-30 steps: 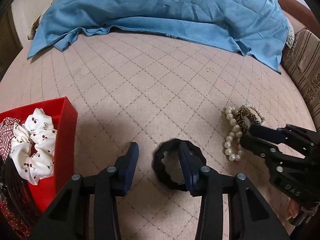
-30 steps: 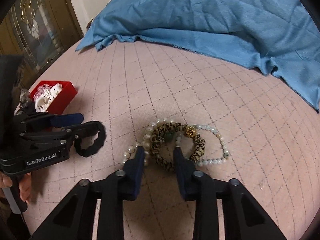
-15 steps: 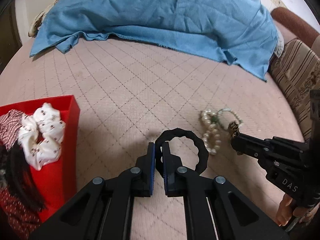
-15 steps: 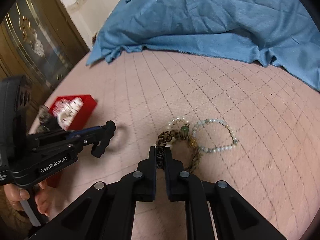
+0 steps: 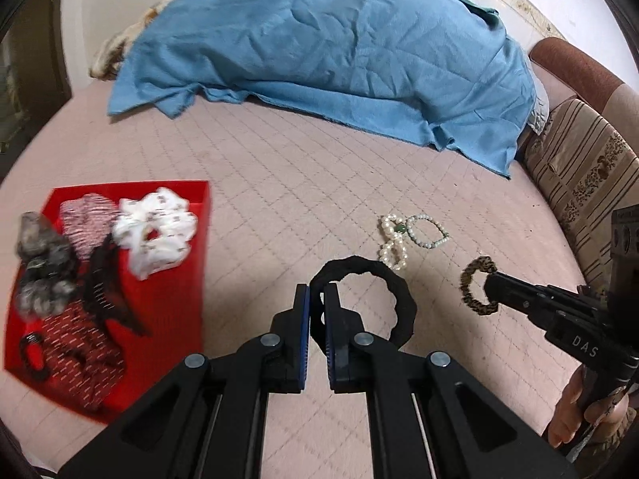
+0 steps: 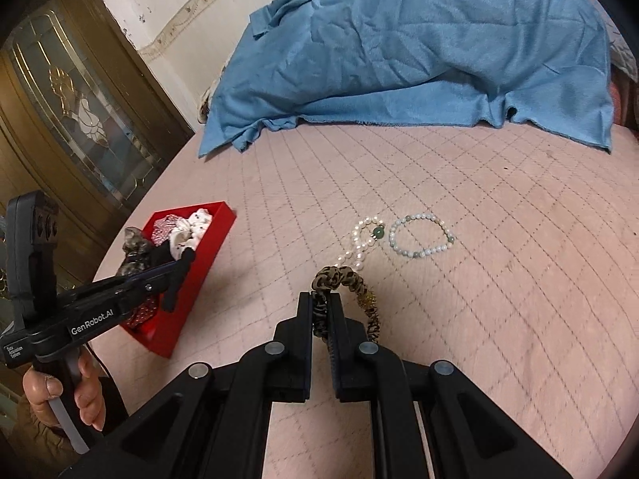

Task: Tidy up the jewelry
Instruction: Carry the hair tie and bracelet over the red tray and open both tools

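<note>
Above the quilt (image 5: 279,183), 2 claws, left claw (image 5: 316,299) clenched on 1 black scrunchie (image 5: 399,299), right claw (image 6: 320,307) on 1 leopard scrunchie (image 6: 359,283).

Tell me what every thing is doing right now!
left gripper: shut on the black scrunchie.
black scrunchie: held, off the bed.
right gripper: shut on the leopard scrunchie.
leopard scrunchie: held, lifted.
pearl bracelet: lying on the bed.
pale bead bracelet: lying flat, beside the pearls.
red box: open, hair things inside.
blue blanket: crumpled on the bed.
</note>
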Tool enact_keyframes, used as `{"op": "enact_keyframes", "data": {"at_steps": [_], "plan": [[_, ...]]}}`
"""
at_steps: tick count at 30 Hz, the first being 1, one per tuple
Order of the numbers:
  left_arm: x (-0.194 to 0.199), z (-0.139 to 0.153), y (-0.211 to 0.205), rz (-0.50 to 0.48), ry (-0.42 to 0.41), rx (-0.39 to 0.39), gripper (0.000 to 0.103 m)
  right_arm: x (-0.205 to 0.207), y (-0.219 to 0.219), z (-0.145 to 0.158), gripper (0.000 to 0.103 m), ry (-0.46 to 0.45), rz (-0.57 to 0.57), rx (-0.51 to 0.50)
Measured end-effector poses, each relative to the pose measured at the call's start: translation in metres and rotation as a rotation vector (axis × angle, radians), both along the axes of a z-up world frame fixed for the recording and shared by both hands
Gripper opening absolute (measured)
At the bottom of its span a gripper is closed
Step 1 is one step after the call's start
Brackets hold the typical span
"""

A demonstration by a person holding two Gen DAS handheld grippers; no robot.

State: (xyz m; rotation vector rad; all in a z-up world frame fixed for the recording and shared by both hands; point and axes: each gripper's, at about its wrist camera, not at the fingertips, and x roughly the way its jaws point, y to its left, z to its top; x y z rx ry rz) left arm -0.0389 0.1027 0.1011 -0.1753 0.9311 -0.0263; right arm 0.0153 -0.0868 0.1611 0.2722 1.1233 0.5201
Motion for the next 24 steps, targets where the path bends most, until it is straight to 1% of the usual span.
{"op": "enact_keyframes", "data": {"at_steps": [10, 13, 18, 24], "plan": [[-0.058, 0.033, 0.015, 0.088, -0.040, 0.105, 0.007, -0.037, 0.020, 0.037, 0.008, -0.046, 0.040, 0.022], [-0.071, 0.040, 0.018, 0.111, -0.046, 0.129, 0.007, -0.048, 0.028, 0.047, 0.008, -0.062, 0.053, 0.031], [-0.090, 0.050, 0.020, 0.151, -0.059, 0.191, 0.007, -0.064, 0.040, 0.062, 0.008, -0.088, 0.077, 0.036], [-0.109, 0.065, 0.025, 0.184, -0.089, 0.231, 0.007, -0.079, 0.051, 0.076, 0.008, -0.106, 0.095, 0.035]]}}
